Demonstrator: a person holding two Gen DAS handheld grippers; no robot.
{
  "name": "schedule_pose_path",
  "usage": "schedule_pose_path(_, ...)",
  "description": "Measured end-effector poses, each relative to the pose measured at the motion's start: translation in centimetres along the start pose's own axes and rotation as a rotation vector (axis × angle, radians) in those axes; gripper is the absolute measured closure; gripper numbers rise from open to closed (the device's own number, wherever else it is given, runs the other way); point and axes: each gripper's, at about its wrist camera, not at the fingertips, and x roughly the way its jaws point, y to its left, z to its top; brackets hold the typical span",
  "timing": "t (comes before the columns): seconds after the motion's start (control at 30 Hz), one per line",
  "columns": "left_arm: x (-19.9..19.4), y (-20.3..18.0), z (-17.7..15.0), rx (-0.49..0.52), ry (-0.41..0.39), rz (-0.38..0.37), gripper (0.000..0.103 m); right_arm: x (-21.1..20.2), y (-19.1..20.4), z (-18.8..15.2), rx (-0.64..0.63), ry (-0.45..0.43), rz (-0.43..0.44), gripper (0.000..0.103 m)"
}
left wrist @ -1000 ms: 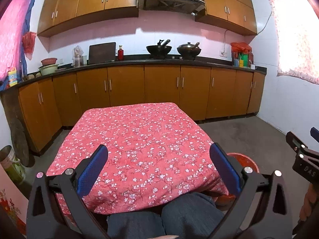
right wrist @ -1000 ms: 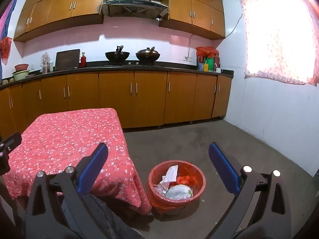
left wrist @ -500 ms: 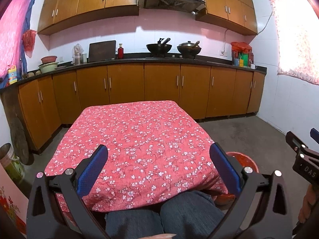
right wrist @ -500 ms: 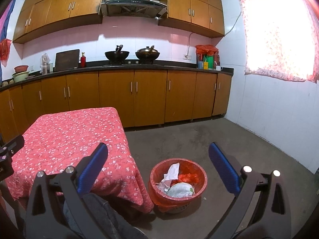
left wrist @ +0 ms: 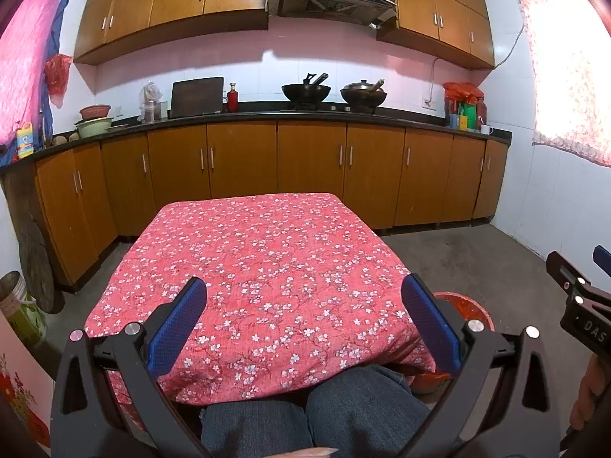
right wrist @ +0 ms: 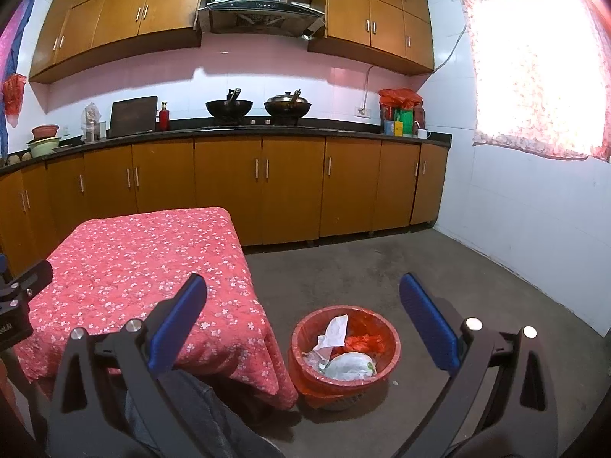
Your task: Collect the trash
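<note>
A red trash basket (right wrist: 385, 358) lined with a red bag stands on the floor right of the table; white paper (right wrist: 334, 330) and a white plastic bag (right wrist: 349, 366) lie in it. Its rim shows in the left wrist view (left wrist: 464, 303). My left gripper (left wrist: 303, 324) is open and empty, held over the near edge of the table with the red flowered cloth (left wrist: 259, 267). My right gripper (right wrist: 303, 324) is open and empty, held above and just behind the basket. No loose trash shows on the table.
Wooden base cabinets (left wrist: 313, 168) with a black counter run along the far wall, with woks (left wrist: 305, 93) on the stove. The person's knees (left wrist: 313, 416) are under the table's near edge. Grey floor (right wrist: 382, 263) lies right of the table. A can (left wrist: 17, 305) stands at left.
Both grippers have drawn back and risen slightly, so the table and basket sit a little further off. Both stay open and empty.
</note>
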Motion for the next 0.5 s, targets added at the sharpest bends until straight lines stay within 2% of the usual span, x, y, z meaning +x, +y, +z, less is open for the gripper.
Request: schedule_pose_path(0.5,-0.06,0.05,-0.01,-0.001,0.002,-0.004,0.002,0.01,-0.09,-0.13,0.001,0.004,0.004,0.004)
